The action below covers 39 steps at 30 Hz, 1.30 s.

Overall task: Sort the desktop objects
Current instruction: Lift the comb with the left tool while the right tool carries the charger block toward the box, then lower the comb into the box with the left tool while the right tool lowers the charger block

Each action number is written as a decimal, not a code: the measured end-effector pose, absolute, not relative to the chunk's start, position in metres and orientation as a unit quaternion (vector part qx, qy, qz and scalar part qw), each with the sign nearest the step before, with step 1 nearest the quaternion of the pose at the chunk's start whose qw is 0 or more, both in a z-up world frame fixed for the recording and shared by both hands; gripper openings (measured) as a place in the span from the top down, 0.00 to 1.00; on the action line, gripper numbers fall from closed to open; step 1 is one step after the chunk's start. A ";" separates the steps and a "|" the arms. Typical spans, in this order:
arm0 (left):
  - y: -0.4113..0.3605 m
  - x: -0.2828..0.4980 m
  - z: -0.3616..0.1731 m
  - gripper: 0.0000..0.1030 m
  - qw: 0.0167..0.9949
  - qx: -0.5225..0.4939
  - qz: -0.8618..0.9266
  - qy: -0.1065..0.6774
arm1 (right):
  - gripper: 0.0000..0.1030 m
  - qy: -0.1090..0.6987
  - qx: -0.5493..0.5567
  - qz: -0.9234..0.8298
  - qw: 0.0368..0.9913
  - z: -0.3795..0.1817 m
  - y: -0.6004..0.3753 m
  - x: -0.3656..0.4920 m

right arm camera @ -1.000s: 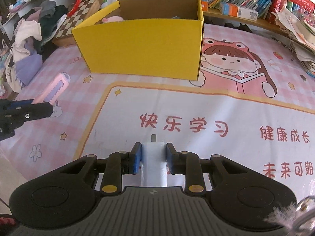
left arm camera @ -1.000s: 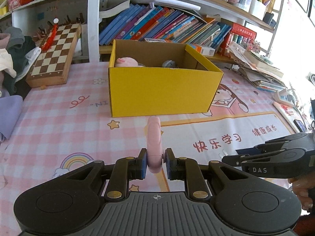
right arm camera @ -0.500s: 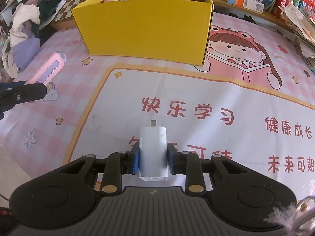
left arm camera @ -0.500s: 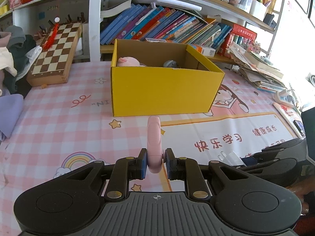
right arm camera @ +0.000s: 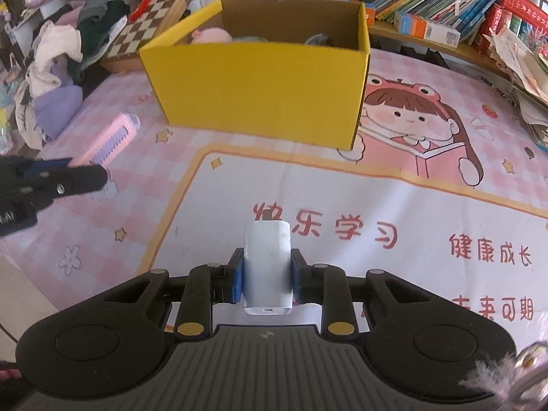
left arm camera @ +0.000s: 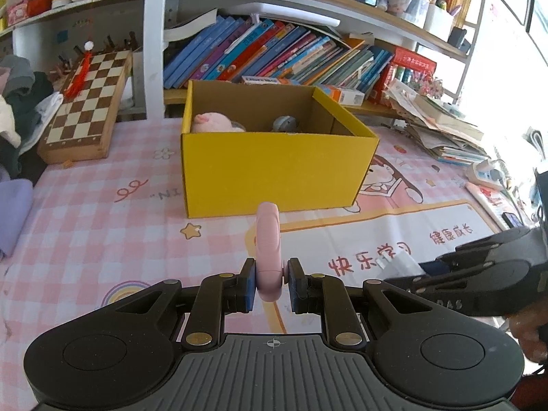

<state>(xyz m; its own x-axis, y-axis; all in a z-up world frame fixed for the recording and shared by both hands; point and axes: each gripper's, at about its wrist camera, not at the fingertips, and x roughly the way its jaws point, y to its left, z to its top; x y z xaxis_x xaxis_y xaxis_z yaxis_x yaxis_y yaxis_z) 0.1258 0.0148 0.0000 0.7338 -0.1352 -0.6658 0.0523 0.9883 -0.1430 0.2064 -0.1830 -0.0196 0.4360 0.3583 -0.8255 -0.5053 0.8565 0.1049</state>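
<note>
My left gripper [left arm camera: 269,284] is shut on a pink comb [left arm camera: 268,246] that sticks forward, held above the mat in front of the yellow cardboard box [left arm camera: 274,171]. From the right wrist view the same comb [right arm camera: 109,137] shows its purple teeth at the left. My right gripper [right arm camera: 267,274] is shut on a white charger plug [right arm camera: 268,267], prongs pointing ahead, above the printed mat. The box [right arm camera: 260,85] is open on top and holds a pink plush [left arm camera: 212,121] and a grey object [left arm camera: 285,123].
A chessboard [left arm camera: 85,102] leans at the back left, next to a pile of clothes [right arm camera: 61,54]. Books [left arm camera: 274,58] fill the shelf behind the box. Stacked papers [left arm camera: 441,126] lie at the right. A pink cartoon mat [right arm camera: 411,178] covers the table.
Both grippers have risen and come nearer the box with their objects. The right gripper lifted the charger off the mat.
</note>
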 end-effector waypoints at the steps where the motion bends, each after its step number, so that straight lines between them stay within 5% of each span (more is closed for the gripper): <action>1: 0.014 0.127 0.002 0.83 0.930 -0.055 -0.054 0.360 | 0.76 0.464 -0.077 0.257 0.844 -0.016 -0.184 0.208; 17: 0.012 0.174 0.049 0.83 0.955 -0.016 -0.066 0.288 | 0.76 0.371 -0.080 0.286 0.880 0.063 -0.180 0.255; 39: 0.000 0.248 0.056 0.83 0.959 -0.008 -0.044 0.279 | 0.76 0.313 -0.112 0.320 0.887 0.095 -0.163 0.353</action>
